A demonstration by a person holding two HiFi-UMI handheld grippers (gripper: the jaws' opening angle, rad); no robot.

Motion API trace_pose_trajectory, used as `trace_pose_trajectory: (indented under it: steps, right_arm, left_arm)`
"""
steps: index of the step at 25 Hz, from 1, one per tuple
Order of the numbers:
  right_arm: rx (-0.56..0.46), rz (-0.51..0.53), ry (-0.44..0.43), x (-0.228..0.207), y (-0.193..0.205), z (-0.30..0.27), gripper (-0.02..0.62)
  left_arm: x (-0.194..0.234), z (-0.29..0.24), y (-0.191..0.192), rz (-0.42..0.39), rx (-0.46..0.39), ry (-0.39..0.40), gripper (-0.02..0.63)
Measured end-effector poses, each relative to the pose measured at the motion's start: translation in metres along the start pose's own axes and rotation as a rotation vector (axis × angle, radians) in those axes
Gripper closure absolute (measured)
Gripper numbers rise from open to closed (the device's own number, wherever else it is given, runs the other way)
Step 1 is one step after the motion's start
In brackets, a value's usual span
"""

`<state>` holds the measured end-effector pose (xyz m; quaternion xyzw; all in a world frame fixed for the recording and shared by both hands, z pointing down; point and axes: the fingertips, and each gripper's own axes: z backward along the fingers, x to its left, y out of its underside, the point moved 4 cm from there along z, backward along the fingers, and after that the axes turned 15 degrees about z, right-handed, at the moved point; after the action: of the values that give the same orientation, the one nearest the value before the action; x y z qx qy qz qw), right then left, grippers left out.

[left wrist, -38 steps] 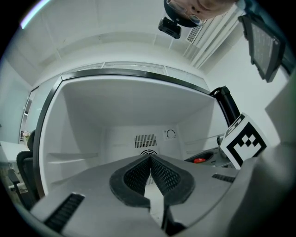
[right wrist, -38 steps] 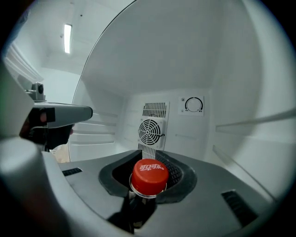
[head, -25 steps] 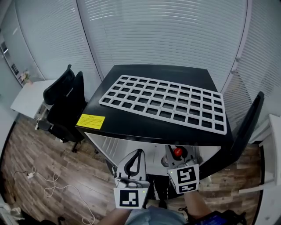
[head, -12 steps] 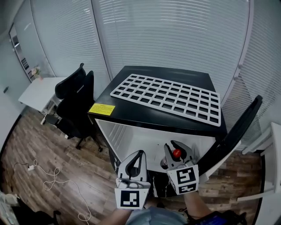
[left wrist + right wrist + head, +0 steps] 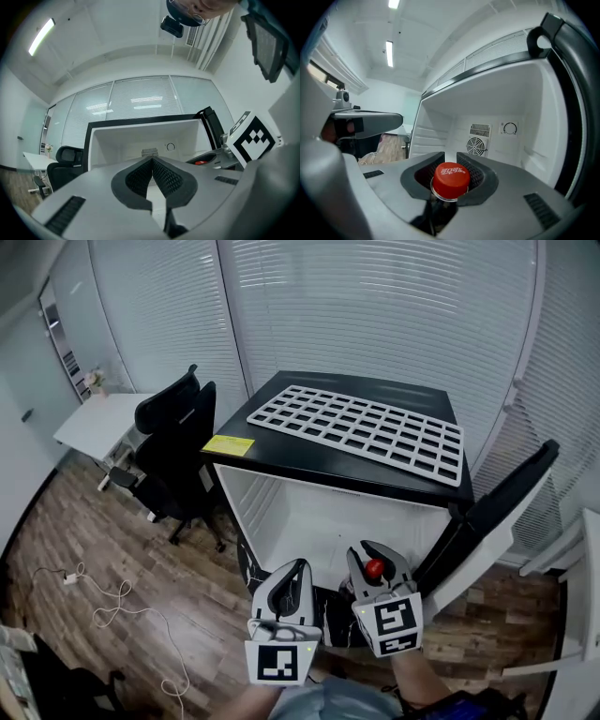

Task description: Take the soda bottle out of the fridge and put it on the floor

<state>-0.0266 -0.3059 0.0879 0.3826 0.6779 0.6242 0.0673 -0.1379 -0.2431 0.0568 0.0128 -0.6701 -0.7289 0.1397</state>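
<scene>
A soda bottle with a red cap (image 5: pixel 451 178) sits by its neck between the jaws of my right gripper (image 5: pixel 377 561), which is shut on it. Only the cap (image 5: pixel 375 568) shows in the head view; the body hangs hidden below the jaws. The bottle is just in front of the open black fridge (image 5: pixel 281 512), whose white inside looks empty. My left gripper (image 5: pixel 292 570) hangs beside the right one, in front of the opening. Its ribbed pads (image 5: pixel 140 174) meet with nothing between them.
The fridge door (image 5: pixel 497 512) stands open at the right. A white grid rack (image 5: pixel 370 423) lies on the fridge top beside a yellow sticker (image 5: pixel 229 443). A black office chair (image 5: pixel 178 456) and a white desk (image 5: pixel 98 423) stand left. A cable (image 5: pixel 103 606) trails over the wooden floor.
Both grippers have drawn back from the fridge together, the right one still holding the bottle. The fridge now sits farther off and its open inside shows fully.
</scene>
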Motion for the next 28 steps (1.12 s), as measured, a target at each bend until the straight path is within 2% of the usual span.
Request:
trace_pose_trajectory:
  steps: [14,18,22,28]
  right_arm:
    - [-0.048,0.006,-0.09,0.029,0.0,0.034,0.503]
    - [-0.042,0.011,-0.096,0.042,-0.011,0.035,0.503]
    - [-0.021,0.025,-0.089,0.059,-0.018,0.034,0.503]
    - [-0.017,0.039,-0.058,0.087,-0.037,0.037,0.503]
  left_arm:
    - [-0.015,0.055,0.009,-0.008,0.028,-0.105,0.589]
    - [-0.004,0.067,0.005,-0.013,0.016,-0.116,0.591]
    - [0.014,0.084,0.004,0.02,0.028,-0.132,0.591]
    - [0.044,0.112,-0.012,0.008,0.012,-0.114,0.591]
